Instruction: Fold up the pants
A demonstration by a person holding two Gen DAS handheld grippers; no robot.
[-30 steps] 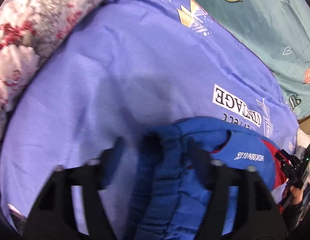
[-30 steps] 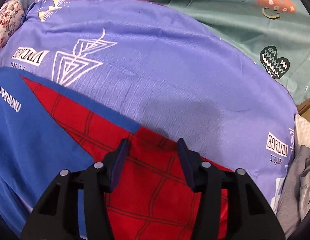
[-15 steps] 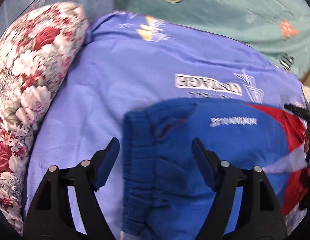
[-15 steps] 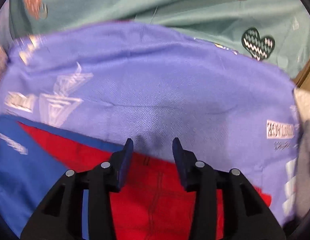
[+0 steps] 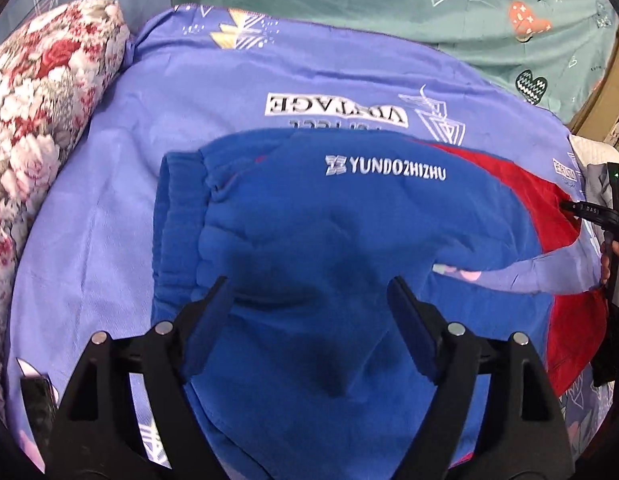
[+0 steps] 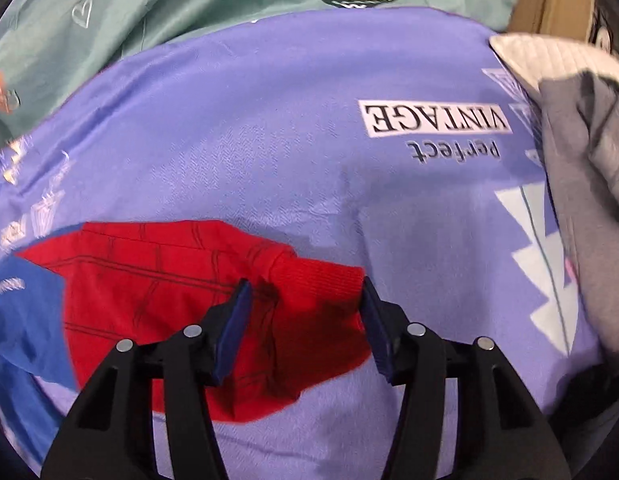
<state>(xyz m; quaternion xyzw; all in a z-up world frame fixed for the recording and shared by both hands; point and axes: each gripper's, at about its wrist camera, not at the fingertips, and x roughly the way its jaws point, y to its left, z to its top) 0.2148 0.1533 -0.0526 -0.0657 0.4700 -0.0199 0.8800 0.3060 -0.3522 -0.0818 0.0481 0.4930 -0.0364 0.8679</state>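
I'm holding my left gripper (image 5: 309, 304) and right gripper (image 6: 305, 300) spread apart over fleecy blue-and-red pants (image 5: 349, 240) with ribbed cuffs, lying on a purple sheet (image 6: 289, 140).

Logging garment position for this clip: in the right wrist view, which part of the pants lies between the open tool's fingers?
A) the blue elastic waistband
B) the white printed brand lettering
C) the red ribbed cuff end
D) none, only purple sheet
C: the right tool is open, and the red ribbed cuff of the pants lies between its fingers on the purple sheet.
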